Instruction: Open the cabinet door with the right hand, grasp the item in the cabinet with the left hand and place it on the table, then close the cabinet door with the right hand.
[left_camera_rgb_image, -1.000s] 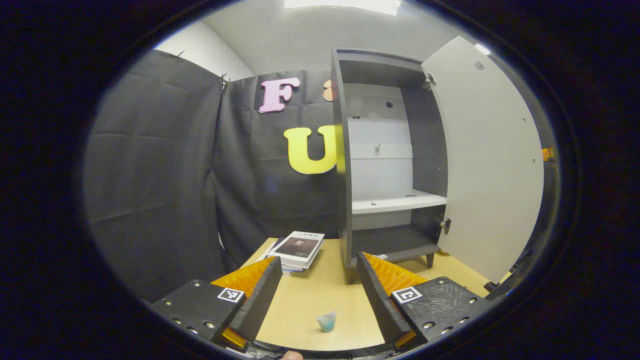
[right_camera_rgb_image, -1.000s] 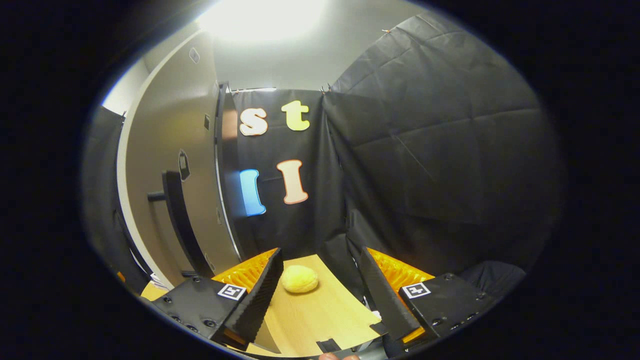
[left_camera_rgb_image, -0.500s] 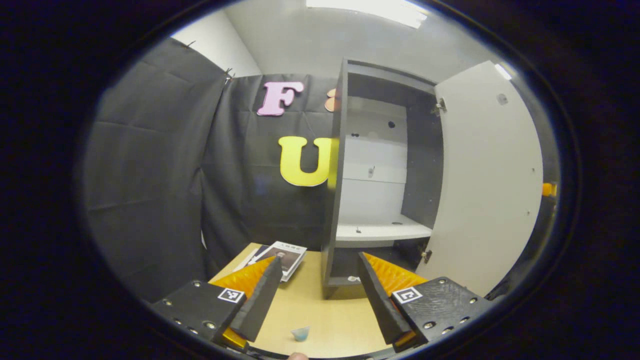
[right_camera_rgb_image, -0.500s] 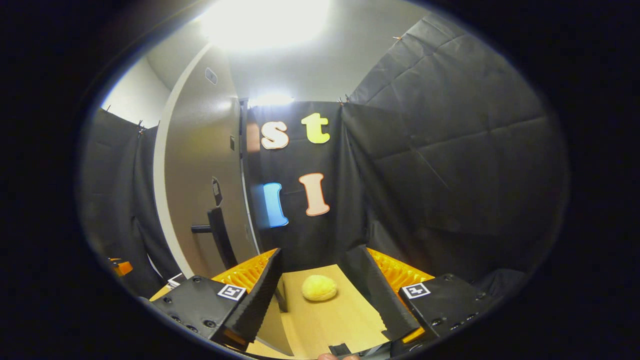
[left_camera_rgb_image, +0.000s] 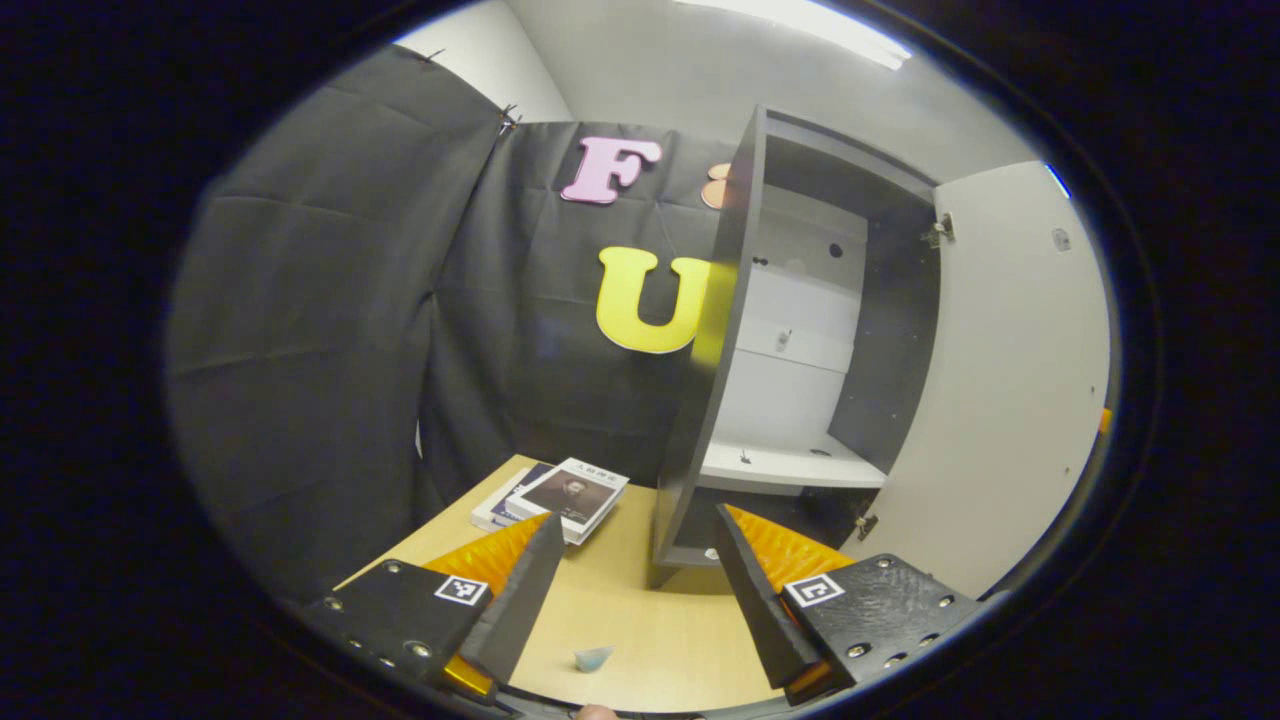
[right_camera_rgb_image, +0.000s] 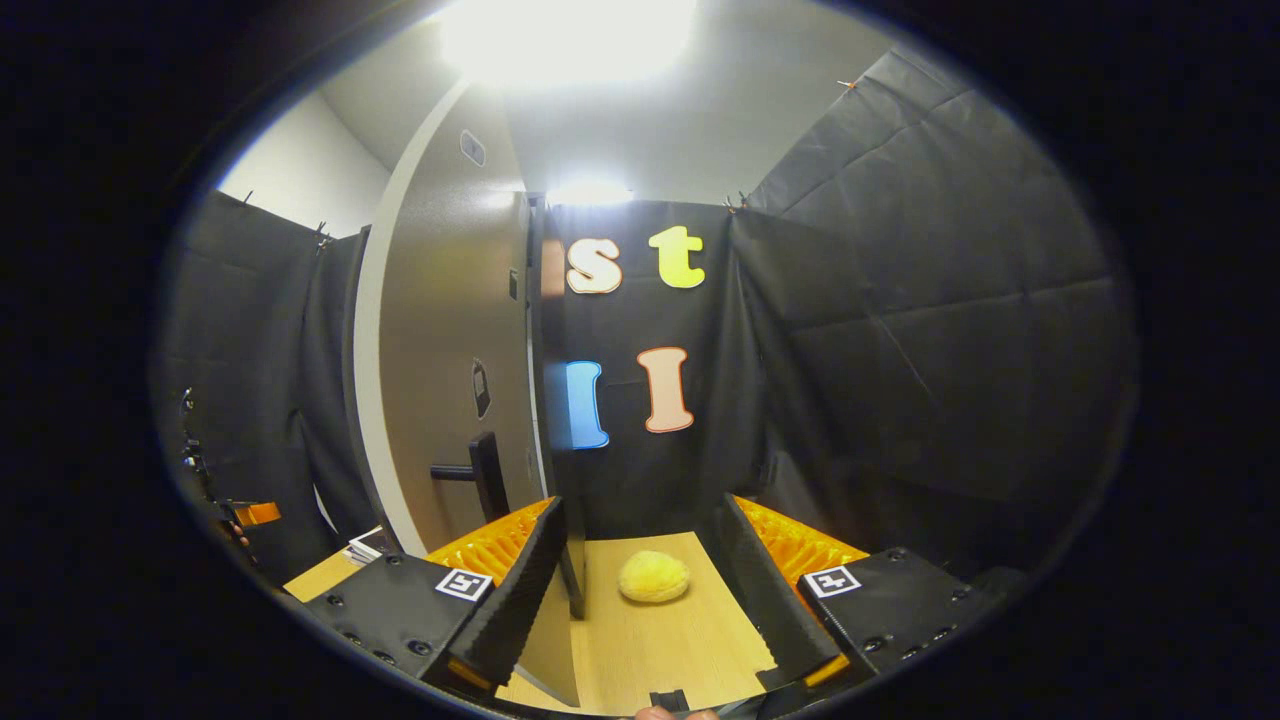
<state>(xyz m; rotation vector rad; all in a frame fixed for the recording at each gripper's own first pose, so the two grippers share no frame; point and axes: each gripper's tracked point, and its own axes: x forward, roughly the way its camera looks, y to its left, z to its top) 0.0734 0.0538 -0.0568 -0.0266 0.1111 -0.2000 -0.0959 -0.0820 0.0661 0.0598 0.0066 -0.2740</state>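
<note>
- A small stack of books (left_camera_rgb_image: 556, 497) lies on the wooden surface, left of the dark unit and near the black cloth wall (left_camera_rgb_image: 300, 330); the top cover bears a dark picture.
- A yellow, fuzzy, rounded lump (right_camera_rgb_image: 654, 578) rests on the wood close to the back cloth.
- A bright ceiling light (right_camera_rgb_image: 565, 35) glares overhead.

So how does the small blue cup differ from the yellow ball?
The cup is pale blue, tiny and see-through; the ball is yellow, round and fuzzy. The cup lies between the left gripper's fingers, the ball ahead of the right gripper. Both rest on the table, ungrasped.
</note>
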